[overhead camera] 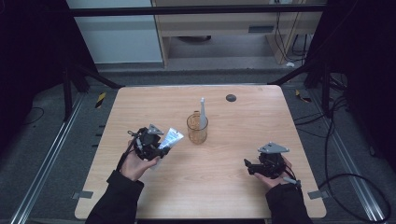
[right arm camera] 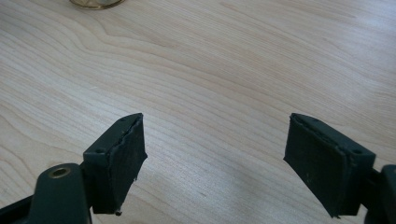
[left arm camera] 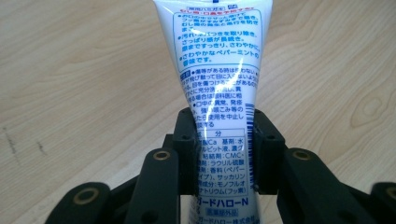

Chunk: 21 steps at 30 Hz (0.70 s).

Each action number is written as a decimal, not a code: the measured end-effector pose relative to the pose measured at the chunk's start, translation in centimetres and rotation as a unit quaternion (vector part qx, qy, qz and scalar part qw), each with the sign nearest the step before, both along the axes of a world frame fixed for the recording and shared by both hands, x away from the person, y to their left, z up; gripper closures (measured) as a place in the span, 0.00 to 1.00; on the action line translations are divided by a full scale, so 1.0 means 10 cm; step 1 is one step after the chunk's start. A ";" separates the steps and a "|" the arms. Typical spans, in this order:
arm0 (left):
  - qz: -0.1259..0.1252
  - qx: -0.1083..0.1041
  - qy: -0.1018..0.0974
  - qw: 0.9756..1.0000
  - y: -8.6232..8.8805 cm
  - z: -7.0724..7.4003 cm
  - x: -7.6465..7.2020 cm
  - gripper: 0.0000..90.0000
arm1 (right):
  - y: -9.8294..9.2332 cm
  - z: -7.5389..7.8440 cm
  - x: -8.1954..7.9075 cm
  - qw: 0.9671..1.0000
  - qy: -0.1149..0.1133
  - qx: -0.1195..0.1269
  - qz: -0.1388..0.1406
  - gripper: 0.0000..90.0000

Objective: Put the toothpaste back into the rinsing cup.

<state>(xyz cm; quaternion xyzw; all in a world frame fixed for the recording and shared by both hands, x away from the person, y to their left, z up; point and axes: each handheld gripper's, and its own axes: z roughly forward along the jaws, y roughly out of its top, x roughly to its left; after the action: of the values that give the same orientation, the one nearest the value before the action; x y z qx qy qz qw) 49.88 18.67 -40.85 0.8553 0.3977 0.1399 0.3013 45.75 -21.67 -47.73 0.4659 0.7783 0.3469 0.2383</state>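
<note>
Pale wood grain covers the table (overhead camera: 224,186), which stands on a grey floor between dark frame struts, with a light cabinet and trailing cables behind it. Near the middle of the tabletop stands a clear amber-tinted cup (overhead camera: 197,128) with a slim white stick-like item (overhead camera: 203,114) leaning upright inside it; what that item is cannot be told. Farther back lies a small dark round disc (overhead camera: 230,97). On the left side of the table the person's left hand (overhead camera: 135,164) holds the left gripper (overhead camera: 161,148), whose jaws are clamped on a white toothpaste tube (overhead camera: 170,139). In the left gripper view the toothpaste tube (left arm camera: 219,93) runs up between the two black pads (left arm camera: 187,154), which press its lower part from both sides; blue Japanese print covers its face and the wood shows behind it. From above, the tube points up and to the right, just beside the cup without touching it. On the right side the right hand (overhead camera: 280,175) holds the right gripper (overhead camera: 247,164) low over bare wood, well apart from the cup. Its pads (right arm camera: 122,158) stand wide apart with nothing between them, and the cup's rim (right arm camera: 95,3) shows at the top edge of that view.
</note>
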 end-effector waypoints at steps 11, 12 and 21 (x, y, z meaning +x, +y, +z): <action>0.036 -0.033 -0.057 0.997 0.08 0.18 0.03 0.76 | -0.01 0.00 0.01 1.000 -0.008 0.000 -0.008 0.21; 0.039 -0.036 -0.062 0.997 0.09 0.20 0.04 0.76 | -0.01 0.00 0.01 1.000 -0.009 0.001 -0.009 0.20; 0.067 -0.067 -0.111 0.989 0.08 0.36 0.15 0.76 | -0.01 0.00 0.00 1.000 -0.011 0.003 -0.010 0.20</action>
<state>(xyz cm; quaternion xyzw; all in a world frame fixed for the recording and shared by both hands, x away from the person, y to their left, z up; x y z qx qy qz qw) 51.33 19.44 -37.28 0.7840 0.4264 0.2266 0.3900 45.77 -21.80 -47.71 0.4708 0.7700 0.3513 0.2489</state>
